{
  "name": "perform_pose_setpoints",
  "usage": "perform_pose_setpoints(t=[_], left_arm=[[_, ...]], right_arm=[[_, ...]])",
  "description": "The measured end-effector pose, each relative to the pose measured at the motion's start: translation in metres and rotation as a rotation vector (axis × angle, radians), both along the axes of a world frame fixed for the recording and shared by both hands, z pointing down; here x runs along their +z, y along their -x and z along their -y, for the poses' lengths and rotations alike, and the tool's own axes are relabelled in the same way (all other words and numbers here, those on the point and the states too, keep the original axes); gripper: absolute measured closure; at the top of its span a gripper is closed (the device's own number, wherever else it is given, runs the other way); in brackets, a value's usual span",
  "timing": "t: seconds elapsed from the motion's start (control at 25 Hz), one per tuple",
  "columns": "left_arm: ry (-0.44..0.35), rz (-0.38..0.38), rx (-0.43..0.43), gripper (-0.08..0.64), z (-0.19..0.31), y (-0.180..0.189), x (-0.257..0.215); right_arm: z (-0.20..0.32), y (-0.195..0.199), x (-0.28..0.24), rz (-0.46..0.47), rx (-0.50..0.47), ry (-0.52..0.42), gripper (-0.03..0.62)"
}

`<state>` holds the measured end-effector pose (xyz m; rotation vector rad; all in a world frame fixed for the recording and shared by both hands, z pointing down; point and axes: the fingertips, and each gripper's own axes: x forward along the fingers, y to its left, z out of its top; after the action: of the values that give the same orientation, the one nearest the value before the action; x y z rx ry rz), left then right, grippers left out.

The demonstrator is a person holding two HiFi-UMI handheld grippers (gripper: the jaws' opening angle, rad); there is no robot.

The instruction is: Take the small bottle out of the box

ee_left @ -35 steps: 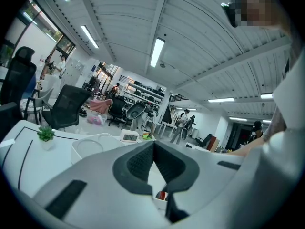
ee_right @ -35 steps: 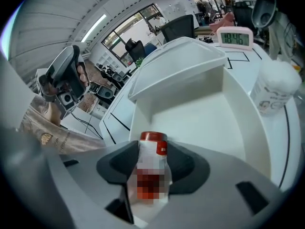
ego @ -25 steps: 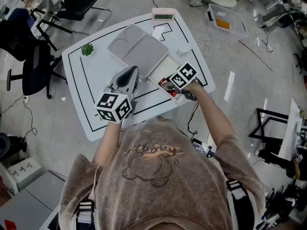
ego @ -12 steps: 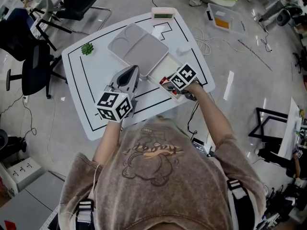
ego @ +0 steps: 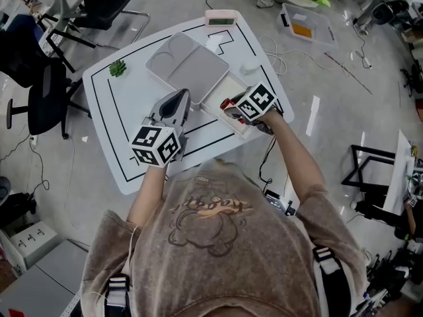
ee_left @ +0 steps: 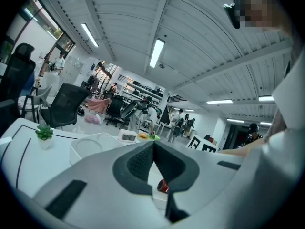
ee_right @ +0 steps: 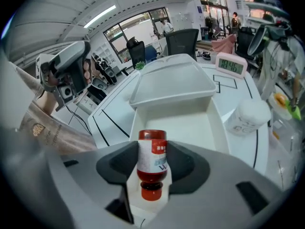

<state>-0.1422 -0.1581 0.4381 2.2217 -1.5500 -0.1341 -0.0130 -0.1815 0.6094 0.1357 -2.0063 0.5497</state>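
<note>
the right gripper (ee_right: 152, 150) pinches the small bottle (ee_right: 153, 162) between its pads, jaws closing on it, red cap pointing to 6 o'clock. the bottle sits at the 6 o'clock end of the open box (ee_right: 217, 122). at the right gripper's 9 o'clock in the head view, the left gripper (ego: 177, 100) is pressed together.

Around you a glossy grey floor (ego: 344, 98) spreads under a white table (ego: 122, 117) marked with black lines. Black office chairs (ego: 39, 98) stand to your left, loose cables (ego: 281, 51) trail over the floor beyond the table, and long strip lights (ee_left: 157, 53) run along the ribbed ceiling (ee_left: 124, 13).
</note>
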Motion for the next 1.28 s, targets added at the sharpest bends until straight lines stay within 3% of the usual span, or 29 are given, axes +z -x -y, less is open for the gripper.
perform_pose_setpoints(t=[0.44,0.8,1.0,1.28], left_arm=[[-0.024,0.018,0.097,0.552,0.013,-0.035,-0.005],[-0.032,0.041,0.179,0.552,0.021,-0.070,-0.006],[-0.035,0.048,0.204,0.552,0.025,-0.085,-0.003],[-0.037,0.048,0.214,0.552,0.026,-0.095,0.004]], right_arm=[[0.021,-0.019,-0.092,0.246,0.124,-0.272,0.397],[0.025,-0.074,-0.155,0.470,0.440,-0.502,0.397],[0.021,-0.109,-0.167,0.572,0.597,-0.566,0.399],[0.015,-0.154,-0.168,0.613,0.776,-0.694,0.397]])
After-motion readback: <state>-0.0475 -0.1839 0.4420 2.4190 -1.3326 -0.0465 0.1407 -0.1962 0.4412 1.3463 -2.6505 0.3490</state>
